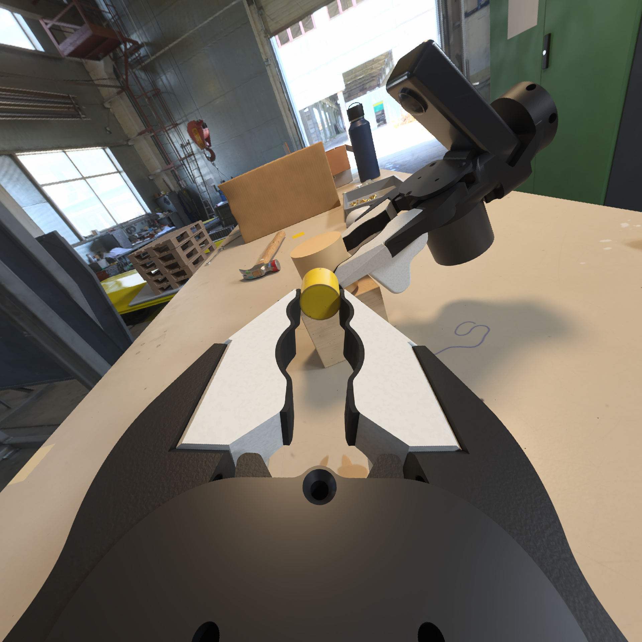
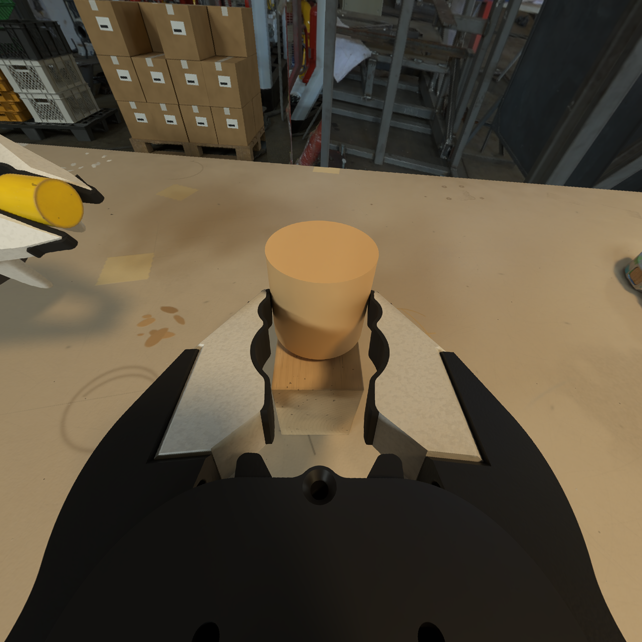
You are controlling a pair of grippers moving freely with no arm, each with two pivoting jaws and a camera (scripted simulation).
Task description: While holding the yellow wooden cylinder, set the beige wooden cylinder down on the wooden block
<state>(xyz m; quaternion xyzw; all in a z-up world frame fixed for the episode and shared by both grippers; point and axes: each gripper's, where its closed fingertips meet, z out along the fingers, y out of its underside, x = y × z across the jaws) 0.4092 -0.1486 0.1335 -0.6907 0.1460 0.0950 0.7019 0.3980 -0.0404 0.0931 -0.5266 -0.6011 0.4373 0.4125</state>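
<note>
Two cylinders gripped: left gripper [image 1: 319, 300] clamps yellow wooden cylinder [image 1: 319, 295]; right gripper [image 2: 319, 305] pinches beige wooden cylinder [image 2: 321, 288], apparently seated on wooden block [image 2: 312, 382]. Remaining: release.

1. The yellow wooden cylinder [image 1: 319, 298] was short and smooth, lay on its side in the air, and was pinched across its round wall.
2. The beige wooden cylinder [image 2: 321, 288] was wider and stood upright, its base on the wooden block [image 2: 314, 399].
3. The pale, square-edged block rested on the table.
</note>
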